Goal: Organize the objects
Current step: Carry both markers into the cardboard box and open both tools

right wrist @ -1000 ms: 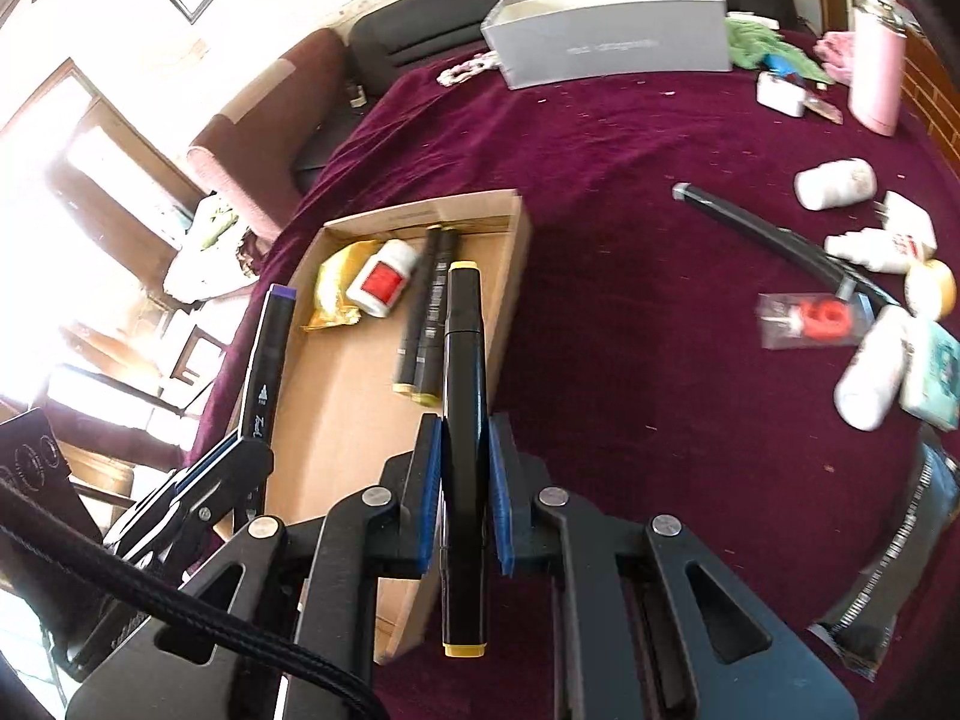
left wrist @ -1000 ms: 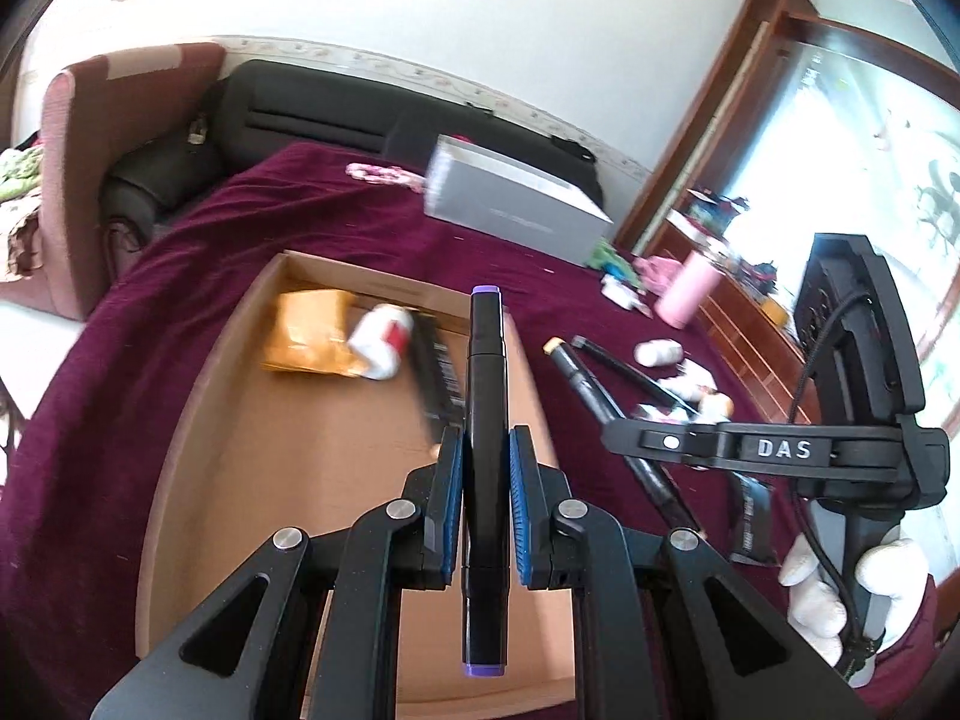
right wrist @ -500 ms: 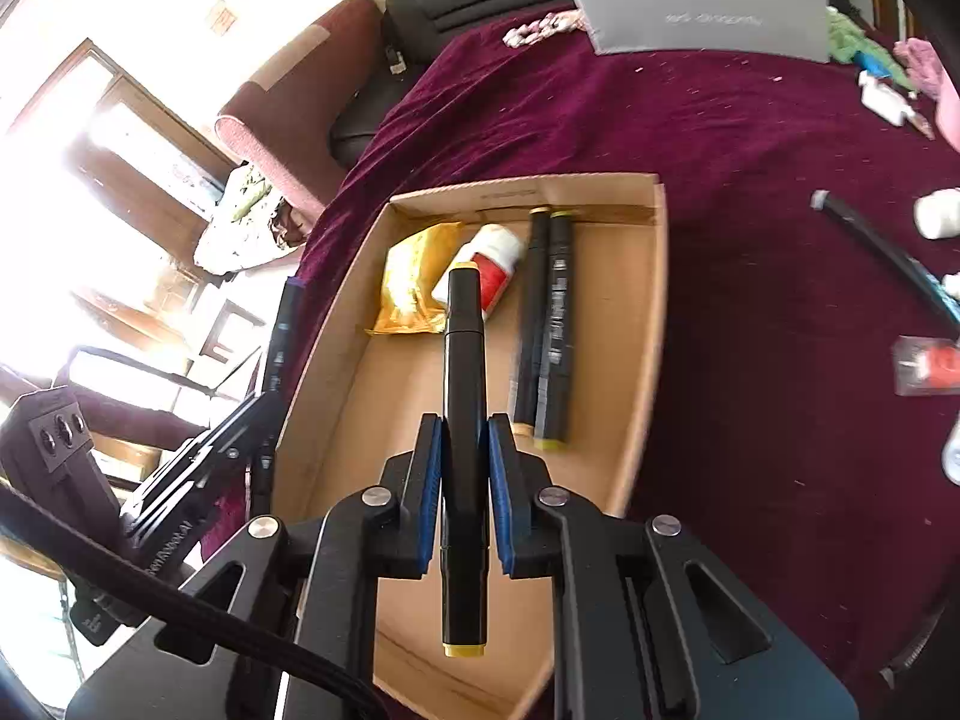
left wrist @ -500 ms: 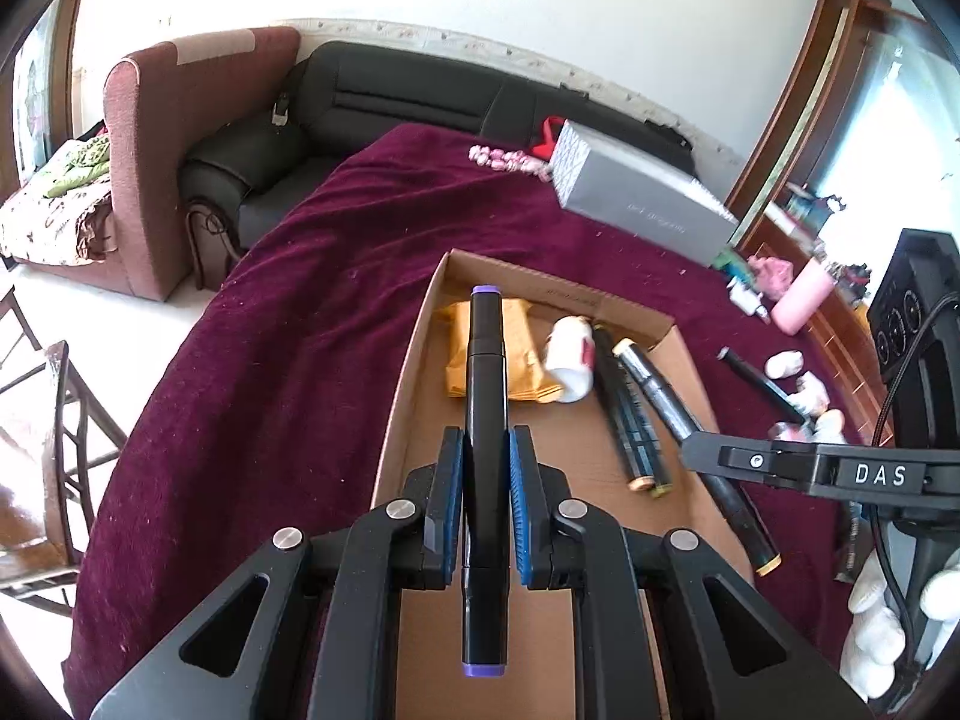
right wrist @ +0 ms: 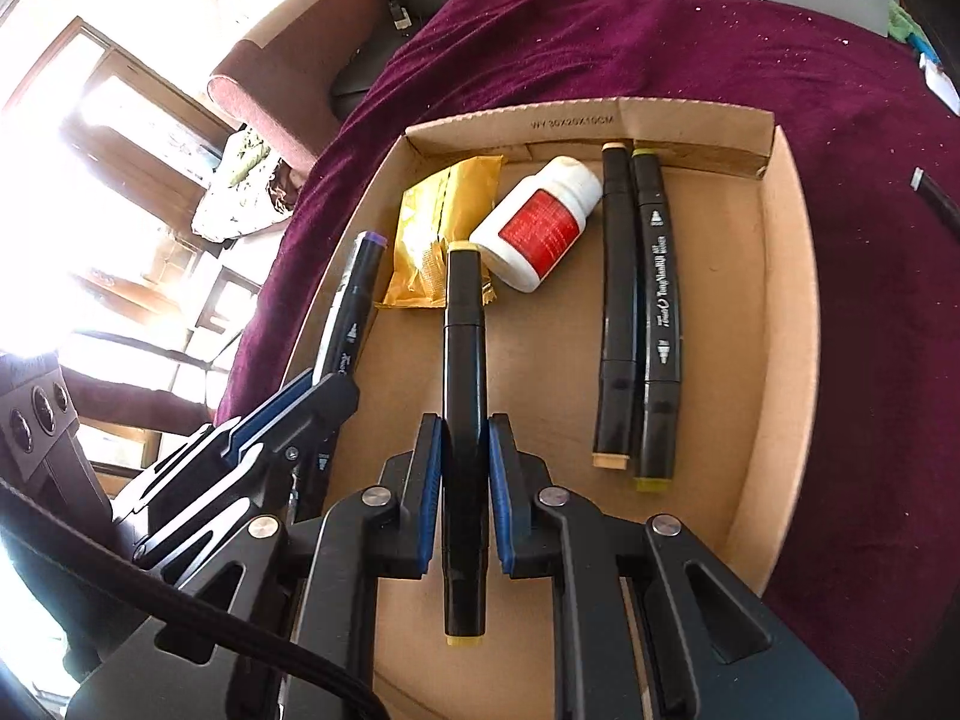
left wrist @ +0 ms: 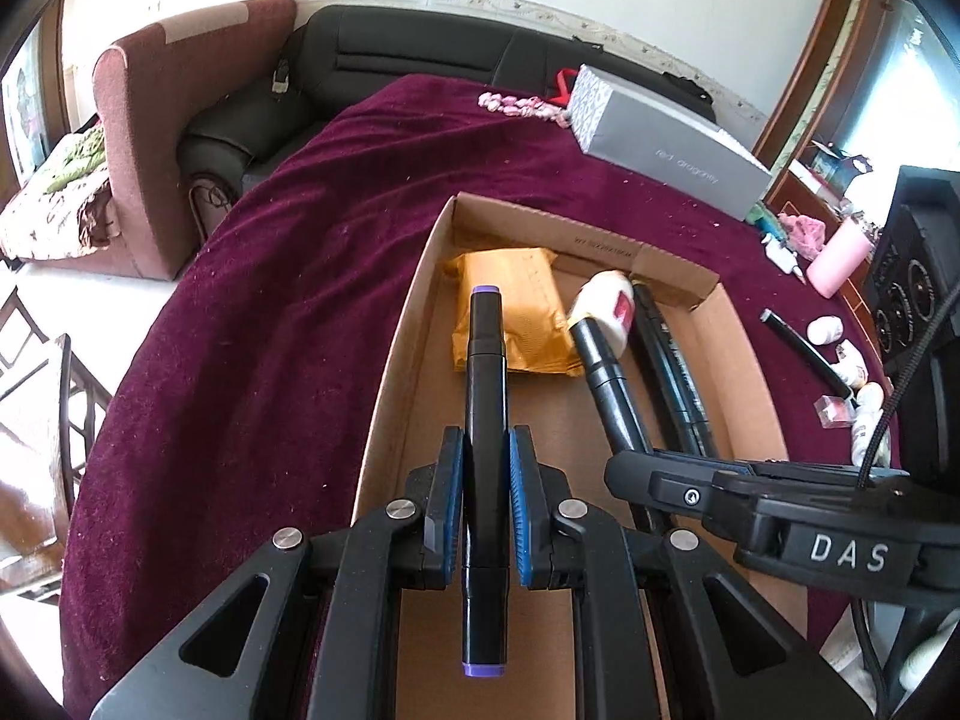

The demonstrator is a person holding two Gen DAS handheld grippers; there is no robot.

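My left gripper (left wrist: 485, 462) is shut on a black marker with purple ends (left wrist: 485, 372), held over the left part of a shallow cardboard box (left wrist: 402, 354). My right gripper (right wrist: 465, 450) is shut on a black marker with yellow ends (right wrist: 463, 324), held over the box (right wrist: 786, 324) beside the left gripper (right wrist: 288, 414). In the box lie a yellow packet (right wrist: 441, 228), a white bottle with a red label (right wrist: 540, 222) and two black markers (right wrist: 639, 300) side by side.
The box sits on a maroon tablecloth (left wrist: 270, 300). A grey carton (left wrist: 660, 144) stands at the back. Small bottles, a pink cup (left wrist: 837, 258) and a black pen (left wrist: 804, 348) lie to the right. A sofa and armchair stand behind the table.
Both grippers have moved in over the box with their markers and come lower and closer to its contents. Both stay shut.
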